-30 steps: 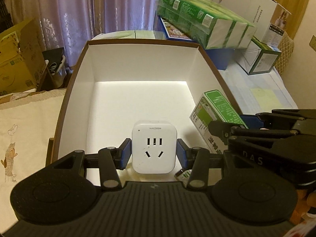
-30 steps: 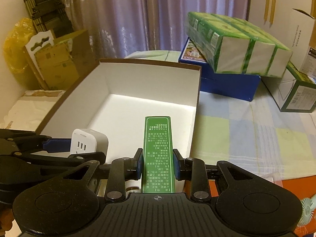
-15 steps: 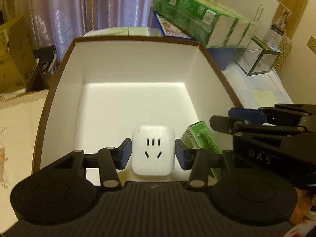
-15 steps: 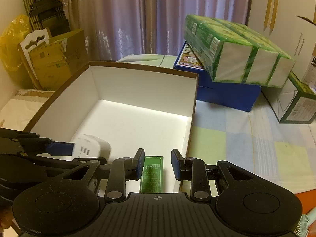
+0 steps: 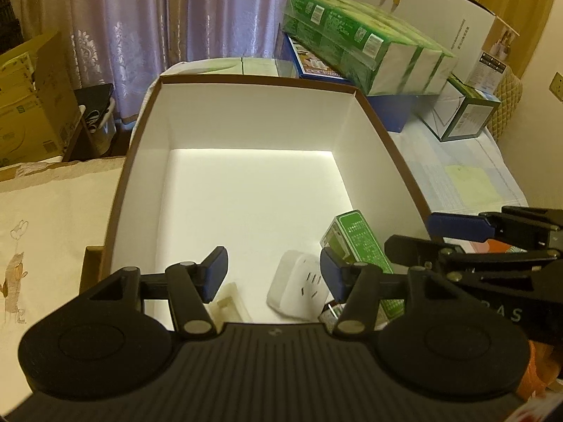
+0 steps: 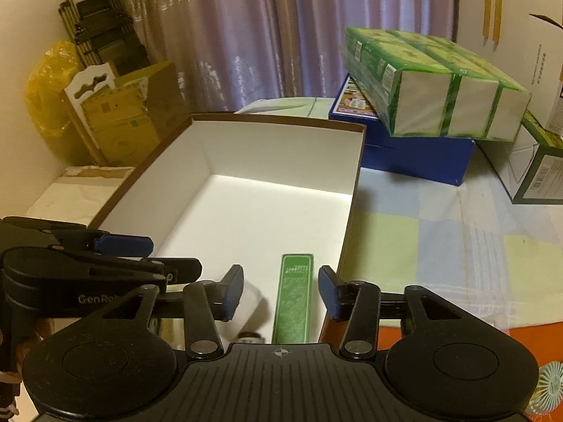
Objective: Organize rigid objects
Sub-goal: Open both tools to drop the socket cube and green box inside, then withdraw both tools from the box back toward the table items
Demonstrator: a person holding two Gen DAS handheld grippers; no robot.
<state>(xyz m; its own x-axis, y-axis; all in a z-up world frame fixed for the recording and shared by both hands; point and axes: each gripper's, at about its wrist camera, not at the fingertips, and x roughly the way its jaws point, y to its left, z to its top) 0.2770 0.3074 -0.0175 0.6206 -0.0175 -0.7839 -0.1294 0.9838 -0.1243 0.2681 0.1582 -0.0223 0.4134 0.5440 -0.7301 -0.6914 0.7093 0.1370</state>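
Both claws had just been opening — the left claw [image 5: 272, 274] stood spread, plug [image 5: 298, 290] lying free in the box [image 5: 383, 133] at 5 o'clock; the right claw [image 6: 280, 292] spread too, carton [image 6: 293, 299] loose between its fingers.

A brown rim and white inner walls are seen on the open box [image 5: 383, 130]. In it, a white socket adapter [image 5: 299, 290] and a green carton [image 6: 293, 299] with pale print are shown. A chequered cloth [image 6: 440, 232] of pale blue, yellow and green is spread to the right. Lilac patterned curtains [image 5: 140, 17] are hung far off.
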